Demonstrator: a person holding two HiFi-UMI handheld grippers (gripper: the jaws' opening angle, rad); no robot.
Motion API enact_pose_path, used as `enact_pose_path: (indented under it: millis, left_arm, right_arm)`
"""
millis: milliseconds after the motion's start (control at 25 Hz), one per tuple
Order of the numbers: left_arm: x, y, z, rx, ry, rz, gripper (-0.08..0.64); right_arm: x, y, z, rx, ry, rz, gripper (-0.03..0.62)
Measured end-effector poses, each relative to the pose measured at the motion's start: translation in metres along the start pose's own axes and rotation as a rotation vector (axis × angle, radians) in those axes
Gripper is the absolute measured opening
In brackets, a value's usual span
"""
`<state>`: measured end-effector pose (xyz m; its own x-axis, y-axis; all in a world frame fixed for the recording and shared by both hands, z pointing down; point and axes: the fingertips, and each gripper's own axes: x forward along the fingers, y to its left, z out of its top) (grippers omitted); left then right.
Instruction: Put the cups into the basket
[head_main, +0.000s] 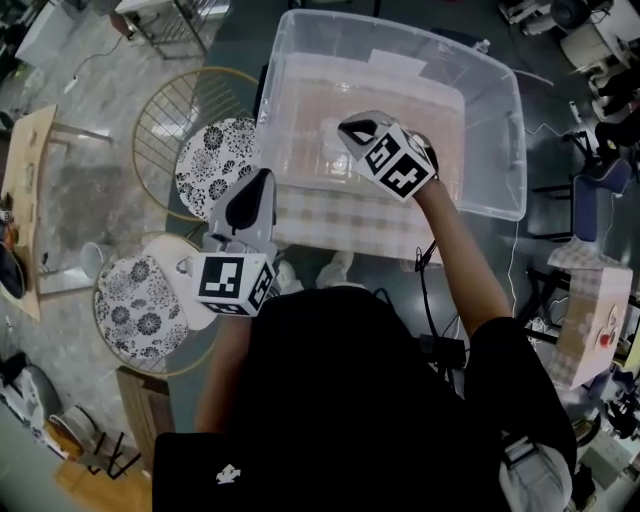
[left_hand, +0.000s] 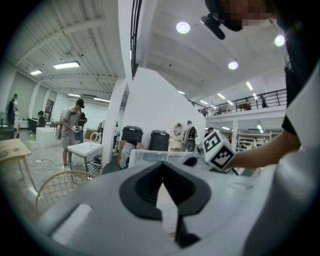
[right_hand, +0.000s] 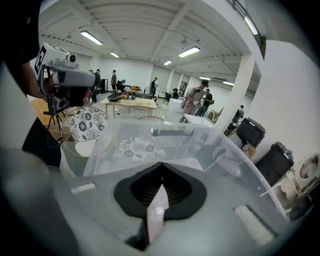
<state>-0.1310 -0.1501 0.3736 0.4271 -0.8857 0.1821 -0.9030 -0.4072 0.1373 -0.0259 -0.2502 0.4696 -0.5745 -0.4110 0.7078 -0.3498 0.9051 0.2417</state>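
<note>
The basket is a clear plastic bin on a checked tablecloth. My right gripper hangs above the bin's inside; in the right gripper view its jaws meet with nothing between them, over the bin. My left gripper is at the bin's left corner, outside it. Its jaws also meet and hold nothing. A white cup-like thing with a handle loop sits beside the left gripper's marker cube. I cannot tell whether a cup lies in the bin.
Two wire chairs with floral cushions stand left of the table. A wooden table is further left. A box and cables lie on the right. People stand far off.
</note>
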Motion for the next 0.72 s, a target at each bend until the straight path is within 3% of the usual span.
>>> enact_pose_path:
  millis: [320, 600, 720]
  left_arm:
    - [0.001, -0.016, 0.009, 0.022, -0.024, -0.074, 0.006]
    - [0.000, -0.037, 0.012, 0.043, -0.035, -0.135, 0.006]
    - [-0.002, -0.043, 0.014, 0.045, -0.042, -0.157, 0.006]
  right_arm:
    - [-0.071, 0.024, 0.047, 0.077, -0.235, -0.113, 0.002]
    - [-0.124, 0.045, 0.056, 0.243, -0.421, -0.215, 0.002]
    - [-0.140, 0.055, 0.058, 0.255, -0.484, -0.273, 0.002]
